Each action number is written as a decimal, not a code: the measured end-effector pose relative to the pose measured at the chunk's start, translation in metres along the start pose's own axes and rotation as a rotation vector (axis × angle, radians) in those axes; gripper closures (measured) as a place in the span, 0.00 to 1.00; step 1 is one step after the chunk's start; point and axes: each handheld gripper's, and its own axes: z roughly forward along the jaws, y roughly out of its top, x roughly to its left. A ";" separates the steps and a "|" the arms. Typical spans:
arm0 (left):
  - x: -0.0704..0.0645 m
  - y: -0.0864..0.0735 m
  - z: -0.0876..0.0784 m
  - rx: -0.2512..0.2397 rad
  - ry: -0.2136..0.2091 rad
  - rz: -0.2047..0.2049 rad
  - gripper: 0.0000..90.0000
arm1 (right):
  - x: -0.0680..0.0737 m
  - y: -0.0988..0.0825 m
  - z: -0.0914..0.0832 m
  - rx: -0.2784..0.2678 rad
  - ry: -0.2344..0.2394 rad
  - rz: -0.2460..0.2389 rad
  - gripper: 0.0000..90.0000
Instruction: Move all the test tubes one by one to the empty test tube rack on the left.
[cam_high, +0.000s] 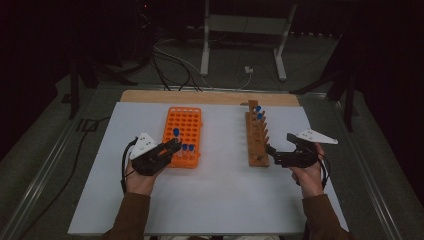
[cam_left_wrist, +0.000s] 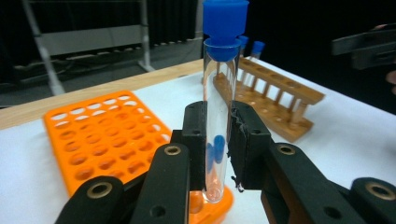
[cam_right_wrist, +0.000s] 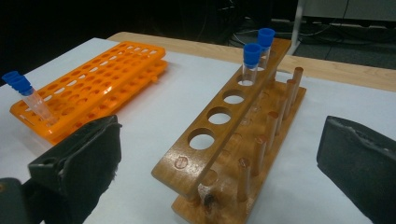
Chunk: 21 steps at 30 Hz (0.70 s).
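A clear test tube (cam_left_wrist: 217, 88) with a blue cap stands upright between the jaws of my left gripper (cam_left_wrist: 217, 144), which is shut on it. In the high view that gripper (cam_high: 173, 145) holds the tube (cam_high: 176, 133) over the near left part of the orange rack (cam_high: 186, 122). Two more blue-capped tubes (cam_high: 188, 148) stand in the rack's near row. My right gripper (cam_high: 273, 155) is open beside the near end of the wooden rack (cam_high: 256, 142). Its jaws (cam_right_wrist: 219, 168) stand wide apart around that end, touching nothing. Two capped tubes (cam_right_wrist: 252, 58) sit in the wooden rack's far holes.
Both racks rest on a white board (cam_high: 220, 190) over a wooden tabletop (cam_high: 150, 95). Several near holes of the wooden rack (cam_right_wrist: 219, 116) are open. Beyond the table stand a metal frame (cam_high: 240, 25), cables on the floor and dark stands.
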 end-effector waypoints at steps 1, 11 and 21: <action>0.000 -0.002 0.001 -0.001 0.016 0.002 0.87 | 0.000 0.000 0.000 -0.001 -0.001 0.000 0.00; 0.007 -0.021 0.017 0.036 0.095 -0.017 0.87 | -0.002 0.000 -0.002 -0.004 -0.004 0.001 0.00; 0.011 -0.034 0.029 0.081 0.112 -0.031 0.87 | -0.001 -0.001 -0.002 -0.003 -0.001 0.002 0.00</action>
